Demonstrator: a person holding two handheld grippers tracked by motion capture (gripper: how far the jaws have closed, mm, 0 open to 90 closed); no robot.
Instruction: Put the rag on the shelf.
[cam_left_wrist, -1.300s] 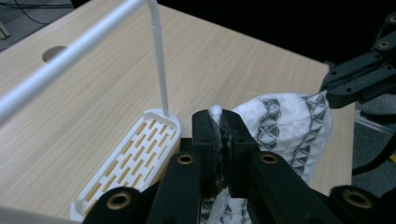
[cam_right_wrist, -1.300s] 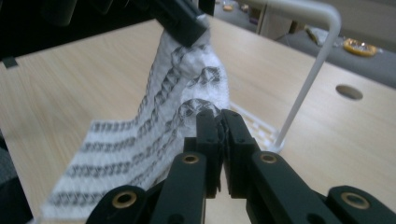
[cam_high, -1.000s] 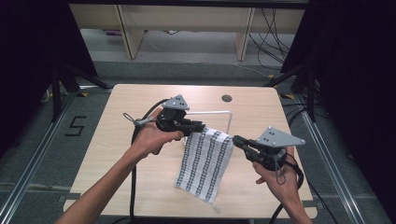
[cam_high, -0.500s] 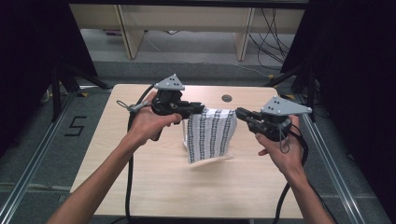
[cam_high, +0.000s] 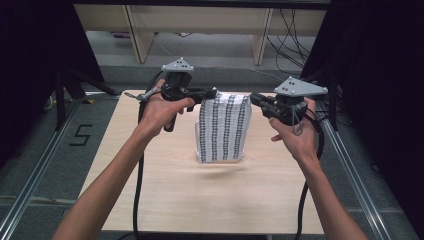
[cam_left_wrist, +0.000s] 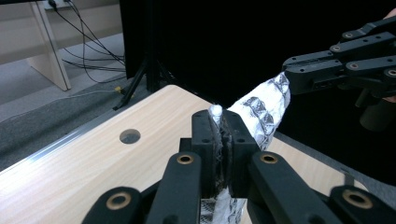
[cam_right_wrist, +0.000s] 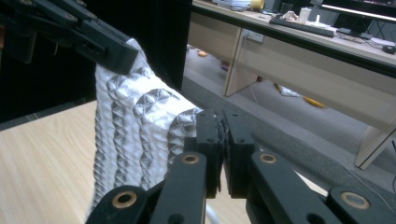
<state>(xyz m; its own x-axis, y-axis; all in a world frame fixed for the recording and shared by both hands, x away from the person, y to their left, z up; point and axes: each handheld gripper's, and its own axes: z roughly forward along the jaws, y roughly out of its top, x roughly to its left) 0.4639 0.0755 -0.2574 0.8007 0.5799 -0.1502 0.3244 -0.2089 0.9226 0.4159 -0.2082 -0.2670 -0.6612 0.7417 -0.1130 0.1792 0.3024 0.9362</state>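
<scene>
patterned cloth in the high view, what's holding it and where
The white black-patterned cloth hangs between both: left hand-held gripper clamps its top left corner, right hand-held gripper its top right corner.

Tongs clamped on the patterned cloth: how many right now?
2. The left tongs pinch the cloth at its top left corner, and the right tongs pinch its top right corner, so it hangs between them above the table.

Both forearms reach forward, raised. The left tool (cam_high: 214, 93) and right tool (cam_high: 253, 98) point inward toward each other, level, near together, each with jaws clamped tight.
</scene>
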